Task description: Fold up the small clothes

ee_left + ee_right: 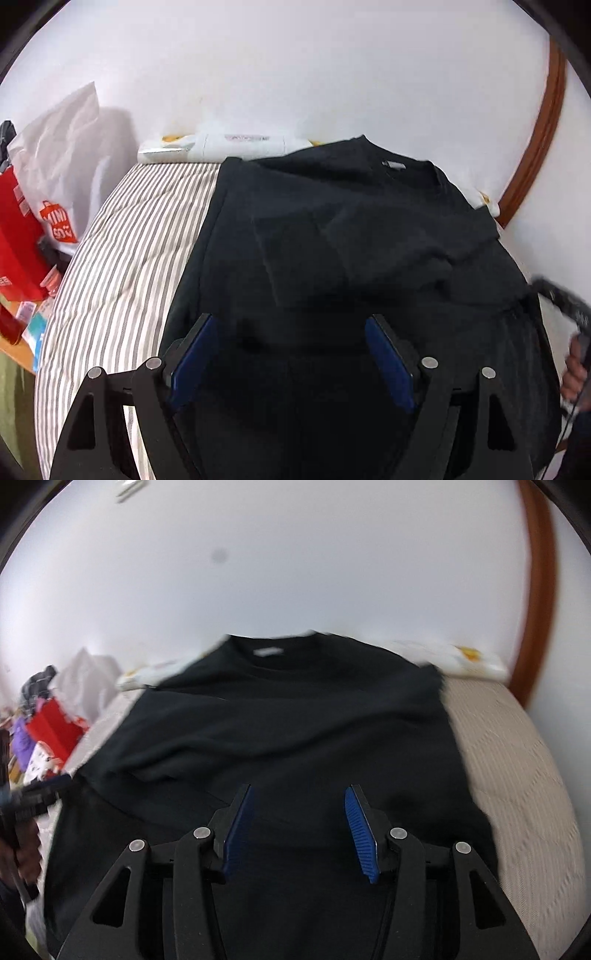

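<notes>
A black T-shirt (pixel 351 236) lies spread on a striped bed (pixel 122 266), collar with a grey label toward the far wall; its sleeves look folded inward over the body. My left gripper (pixel 288 321) hovers over the shirt's near hem, jaws wide open and empty. In the right wrist view the same shirt (pixel 280 731) fills the middle, blurred by motion. My right gripper (pixel 299 794) is also open and empty above the shirt's lower part. The other gripper and the hand holding it show at each view's edge, in the left wrist view (pixel 569 306) and the right wrist view (pixel 33 797).
A white pillow (pixel 236 146) lies at the head of the bed against the white wall. A white Miniso bag (pixel 62 173) and a red bag (pixel 14 236) stand left of the bed. A brown wooden frame (pixel 539 136) curves at the right.
</notes>
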Motion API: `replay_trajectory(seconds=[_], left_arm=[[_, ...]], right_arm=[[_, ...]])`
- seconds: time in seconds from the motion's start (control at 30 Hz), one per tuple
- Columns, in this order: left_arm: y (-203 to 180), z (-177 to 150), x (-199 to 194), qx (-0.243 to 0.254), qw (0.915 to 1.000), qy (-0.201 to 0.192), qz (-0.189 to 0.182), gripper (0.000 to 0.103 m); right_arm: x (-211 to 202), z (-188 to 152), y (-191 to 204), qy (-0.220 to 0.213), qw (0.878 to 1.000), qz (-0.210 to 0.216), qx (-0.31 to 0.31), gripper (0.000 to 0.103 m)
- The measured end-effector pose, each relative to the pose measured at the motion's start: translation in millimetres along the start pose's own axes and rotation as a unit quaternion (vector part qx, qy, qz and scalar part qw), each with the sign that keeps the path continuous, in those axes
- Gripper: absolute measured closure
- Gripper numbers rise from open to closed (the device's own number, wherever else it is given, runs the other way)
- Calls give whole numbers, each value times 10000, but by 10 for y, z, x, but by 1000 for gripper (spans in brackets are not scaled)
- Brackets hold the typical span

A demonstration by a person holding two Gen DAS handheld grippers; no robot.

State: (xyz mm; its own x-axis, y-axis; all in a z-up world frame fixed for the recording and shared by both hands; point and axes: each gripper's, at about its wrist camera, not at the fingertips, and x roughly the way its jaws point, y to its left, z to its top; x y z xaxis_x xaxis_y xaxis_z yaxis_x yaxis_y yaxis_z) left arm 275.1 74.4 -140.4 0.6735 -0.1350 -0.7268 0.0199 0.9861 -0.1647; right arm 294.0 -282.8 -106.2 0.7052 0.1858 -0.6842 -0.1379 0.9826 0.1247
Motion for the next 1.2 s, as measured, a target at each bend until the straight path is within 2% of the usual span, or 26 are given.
replay_trajectory(seconds=[0.1,0.23,0.37,0.43,0.47,0.5,0.53,0.57,0.63,0.73,0.8,0.87,0.93,1.13,1.2], left_arm=[[65,150,177,-158,9998,-3,-119,28],[126,255,404,-318,9992,117,-197,43],[163,281,615,-466,9978,279,-374,53],[131,298,680,-442,9976,297,-445,66],[103,311,704,-426,9978,315,-396,67],[84,324,704,-419,9981,295,-339,72],[49,333,685,-362,9986,241,-304,87],[4,345,650,-226,9994,173,-195,95],[-32,372,538,-100,9999,-16,-94,95],[28,437,253,-145,9991,-399,-52,96],[110,465,130,-164,9984,-533,118,96],[216,435,137,-269,9988,-411,78,96],[278,357,241,-314,9993,-157,150,96],[350,208,451,-403,9990,96,182,95],[342,216,454,-421,9988,124,207,94]], right_arm=[[-80,-149,-307,94,9995,-183,246,52],[-140,-315,-559,151,9985,-354,389,52],[-202,-457,-750,160,9970,-504,558,51],[-216,-506,-828,155,9961,-527,685,49],[-201,-507,-835,173,9958,-549,713,48],[-178,-513,-857,224,9955,-587,715,48],[-166,-511,-865,252,9953,-606,711,48],[-154,-499,-871,269,9951,-626,714,48],[-146,-440,-861,214,9954,-617,706,48],[-143,-301,-858,6,9953,-747,619,47],[-120,-204,-881,-111,9946,-839,605,44],[-85,-159,-924,-242,9932,-972,591,42],[40,-108,-978,-200,9891,-1332,600,42],[379,-183,-1164,238,9836,-1626,739,42],[447,-239,-1227,346,9839,-1545,834,41]])
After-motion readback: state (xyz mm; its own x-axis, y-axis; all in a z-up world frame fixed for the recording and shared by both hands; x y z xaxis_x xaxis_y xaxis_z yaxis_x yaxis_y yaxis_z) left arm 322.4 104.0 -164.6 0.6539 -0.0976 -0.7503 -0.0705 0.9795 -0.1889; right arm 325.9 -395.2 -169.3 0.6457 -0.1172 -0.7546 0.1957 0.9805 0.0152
